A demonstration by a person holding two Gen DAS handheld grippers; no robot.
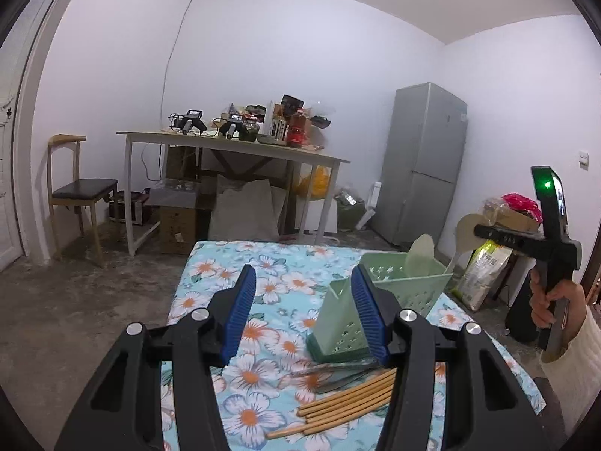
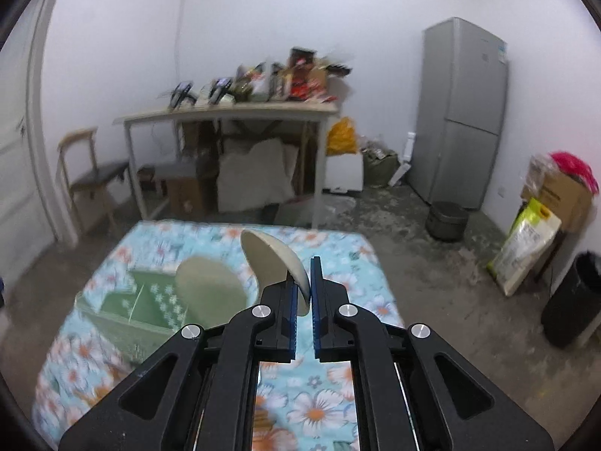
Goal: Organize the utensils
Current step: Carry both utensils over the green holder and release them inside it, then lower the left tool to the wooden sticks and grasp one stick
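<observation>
the step in hand looked like putting spoons into the green basket (image 1: pixel 405 282), with most of the sorting not yet done.

the right tongs (image 2: pixel 303 270) were nearly closed, only a thin gap showing, and the edge of a beige spoon (image 2: pixel 274 263) sat between their blue pads. the spoon was carried clear of the floral cloth (image 1: pixel 263 289), so it read as gripped, though the hold looked slight and only on the rim. the basket lay below and to the left of these tongs, with a second beige spoon (image 2: pixel 210 289) already standing in it. this view was blurred, so finer detail could not be told.

the left tongs (image 1: pixel 302 274) stood about half open with nothing between the pads, only bare cloth. a small green holder (image 1: pixel 338 323) stood just behind their right finger, and the basket was beyond that, further to the right. close under the same finger lay a bundle of bamboo chopsticks (image 1: pixel 349 398) and, between them and the holder, some metal utensils (image 1: pixel 330 370) whose kind could not be told.

the next move probably called for bringing the right tongs down and left over the basket, then releasing the spoon once its bowl was inside the rim. the left tongs would likely need to dip down and to their right and close across the chopsticks, which might roll or scatter if pinched unevenly.
</observation>
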